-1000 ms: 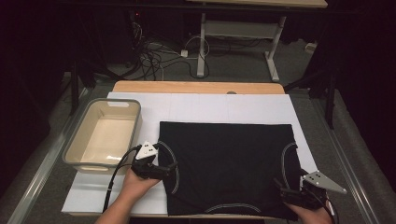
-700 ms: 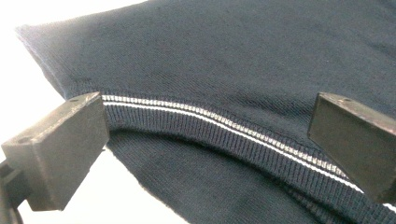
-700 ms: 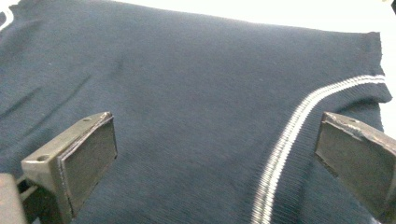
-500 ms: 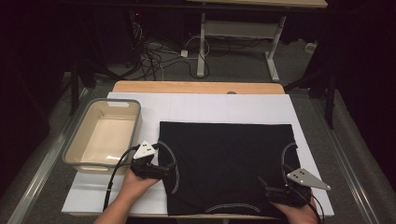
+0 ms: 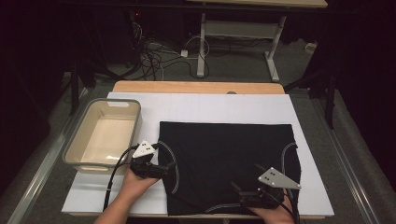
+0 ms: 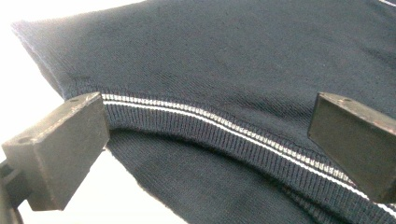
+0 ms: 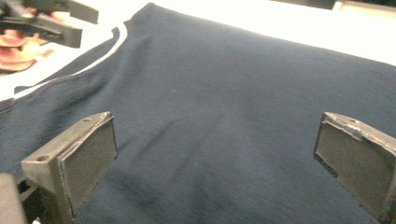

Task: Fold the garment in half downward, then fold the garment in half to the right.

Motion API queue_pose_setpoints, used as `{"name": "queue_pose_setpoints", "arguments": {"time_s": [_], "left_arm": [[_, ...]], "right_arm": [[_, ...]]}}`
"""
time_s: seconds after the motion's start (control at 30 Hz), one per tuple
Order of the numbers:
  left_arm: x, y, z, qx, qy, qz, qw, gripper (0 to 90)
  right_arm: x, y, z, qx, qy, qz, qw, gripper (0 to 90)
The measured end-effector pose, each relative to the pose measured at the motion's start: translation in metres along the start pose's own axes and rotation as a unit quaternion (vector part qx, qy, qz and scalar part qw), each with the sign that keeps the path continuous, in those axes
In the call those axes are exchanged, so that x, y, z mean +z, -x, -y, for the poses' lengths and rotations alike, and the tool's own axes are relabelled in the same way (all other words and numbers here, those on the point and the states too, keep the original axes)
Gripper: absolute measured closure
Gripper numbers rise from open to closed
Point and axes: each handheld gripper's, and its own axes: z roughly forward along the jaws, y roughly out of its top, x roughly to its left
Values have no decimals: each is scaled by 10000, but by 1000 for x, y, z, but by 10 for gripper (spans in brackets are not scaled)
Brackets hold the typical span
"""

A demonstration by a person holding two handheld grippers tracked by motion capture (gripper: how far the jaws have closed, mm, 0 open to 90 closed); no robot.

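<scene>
A black garment [image 5: 224,149] with thin white-striped trim lies flat on the white board [image 5: 210,107]. My left gripper [image 5: 167,167] is at the garment's left edge, held by a hand. In the left gripper view its jaws [image 6: 210,112] stand open on either side of the ribbed, striped trim [image 6: 224,133]. My right gripper [image 5: 243,179] sits over the garment's near right part, pointing left. In the right gripper view it [image 7: 215,126] is open above plain dark cloth [image 7: 233,84], and the left gripper [image 7: 42,23] shows at top left.
A beige plastic bin [image 5: 103,135] stands on the board's left side, close beside the left gripper. Bare white board lies behind the garment. Beyond the wooden table edge [image 5: 196,87] are cables and desk legs on the floor.
My right gripper has moved left from the garment's near right corner to over the cloth. The left gripper has barely shifted.
</scene>
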Motion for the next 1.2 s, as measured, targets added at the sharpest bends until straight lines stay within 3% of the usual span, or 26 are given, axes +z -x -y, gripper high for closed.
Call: {"name": "queue_pose_setpoints", "arguments": {"time_s": [0.3, 0.7, 0.87, 1.1, 1.2], "left_arm": [[-1, 1, 1, 60, 56, 3, 10000, 0], [-3, 1, 2, 113, 115, 102, 9998, 0], [-3, 1, 2, 106, 125, 133, 9998, 0], [-4, 1, 2, 92, 175, 126, 9997, 0], [-4, 0, 3, 61, 197, 106, 9997, 0]], "right_arm": [[22, -27, -9, -155, -38, -264, 9995, 0], [55, -78, -21, -285, -151, -846, 9959, 7], [65, -96, -24, -197, -261, -1036, 9941, 73], [75, -122, -26, -252, -495, -1247, 9906, 312], [80, -131, -26, -234, -657, -1304, 9890, 358]]}}
